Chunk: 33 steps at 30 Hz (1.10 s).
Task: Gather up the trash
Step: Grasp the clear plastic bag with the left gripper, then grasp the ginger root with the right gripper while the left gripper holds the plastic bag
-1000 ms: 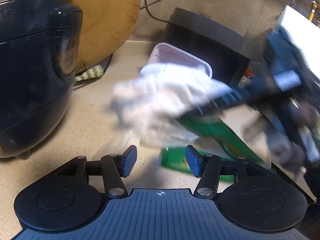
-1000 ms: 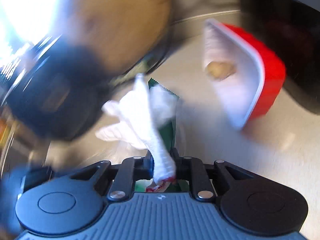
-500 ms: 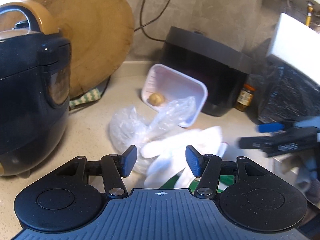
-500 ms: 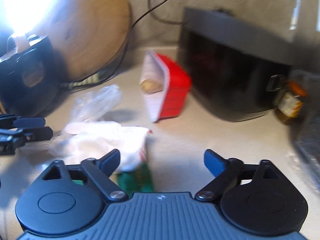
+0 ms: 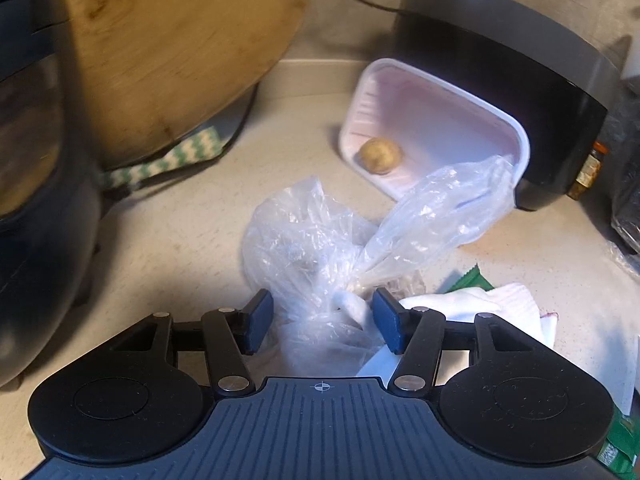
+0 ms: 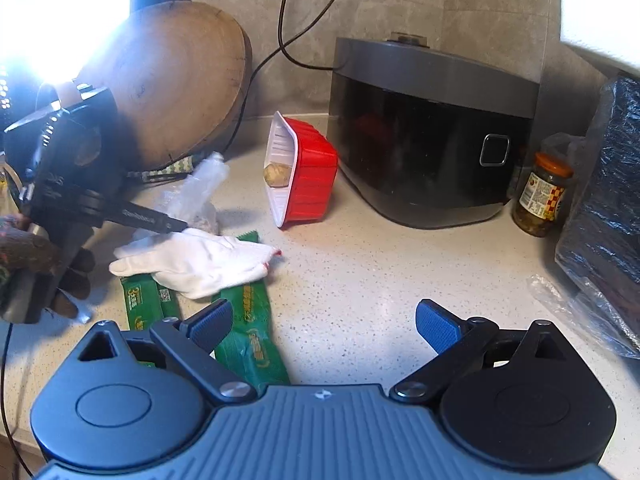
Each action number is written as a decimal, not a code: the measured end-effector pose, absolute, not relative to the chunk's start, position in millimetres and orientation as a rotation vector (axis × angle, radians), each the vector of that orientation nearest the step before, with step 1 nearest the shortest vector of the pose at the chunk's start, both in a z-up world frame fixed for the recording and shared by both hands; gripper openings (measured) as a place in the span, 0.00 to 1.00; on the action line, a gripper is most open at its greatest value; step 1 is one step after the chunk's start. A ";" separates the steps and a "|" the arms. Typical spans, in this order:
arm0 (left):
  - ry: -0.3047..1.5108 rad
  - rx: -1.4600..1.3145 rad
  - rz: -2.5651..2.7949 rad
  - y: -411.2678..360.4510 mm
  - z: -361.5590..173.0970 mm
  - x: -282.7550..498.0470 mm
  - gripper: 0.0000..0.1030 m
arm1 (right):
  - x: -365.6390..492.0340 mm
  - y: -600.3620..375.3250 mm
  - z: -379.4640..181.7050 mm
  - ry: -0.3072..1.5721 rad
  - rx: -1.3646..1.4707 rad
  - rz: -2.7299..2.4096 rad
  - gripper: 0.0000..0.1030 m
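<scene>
**Trash heaped on the speckled counter, both grippers wide**

Nearest us, the right gripper [image 6: 324,330] hangs over bare countertop [image 6: 380,280], its jaws spread wide and opening further, with nothing between them. Just left of it lie two green wrappers [image 6: 248,332]; their long axes run away from us, side by side, and their printed faces are up. Across their far ends lies a white cloth glove [image 6: 200,260], crumpled, its long axis running left to right, the fingers to the left and the red-stitched cuff to the right.

Our left gripper [image 5: 322,322] is tilted down over the clear plastic bag [image 5: 320,240]. Its jaws are parted and opening, the bag's gathered neck sits between the blue pads, and we cannot tell whether the pads touch it. The bag is wrinkled and translucent, one lobe rising up and to the right toward the tray.

Beyond the bag, a red tray [image 6: 308,178] with a white inside stands tipped on its side, its open face to the left, a small brown lump [image 5: 378,155] resting inside. Behind it stands a dark cooker [image 6: 432,132] with a cord on the wall above. To the left, a round wooden board [image 6: 172,88] leans against the wall. To the right we see a jar [image 6: 544,196] with an orange lid and a bundle wrapped in dark plastic [image 6: 608,208].
</scene>
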<state>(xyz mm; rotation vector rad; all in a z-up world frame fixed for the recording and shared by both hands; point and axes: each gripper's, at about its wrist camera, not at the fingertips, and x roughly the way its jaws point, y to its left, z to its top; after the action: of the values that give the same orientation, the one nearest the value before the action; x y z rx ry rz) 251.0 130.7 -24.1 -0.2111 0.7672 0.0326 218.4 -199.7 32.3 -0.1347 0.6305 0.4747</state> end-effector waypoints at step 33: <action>0.785 -0.169 -0.081 197.6 -15.2 126.6 0.28 | 473.5 13.4 -16.3 0.902 0.172 0.127 0.42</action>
<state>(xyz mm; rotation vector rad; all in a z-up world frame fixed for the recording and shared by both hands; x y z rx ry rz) 126.6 197.6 -15.2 -0.1691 0.7847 -0.0812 473.5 13.4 -16.3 0.1724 0.9019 0.1269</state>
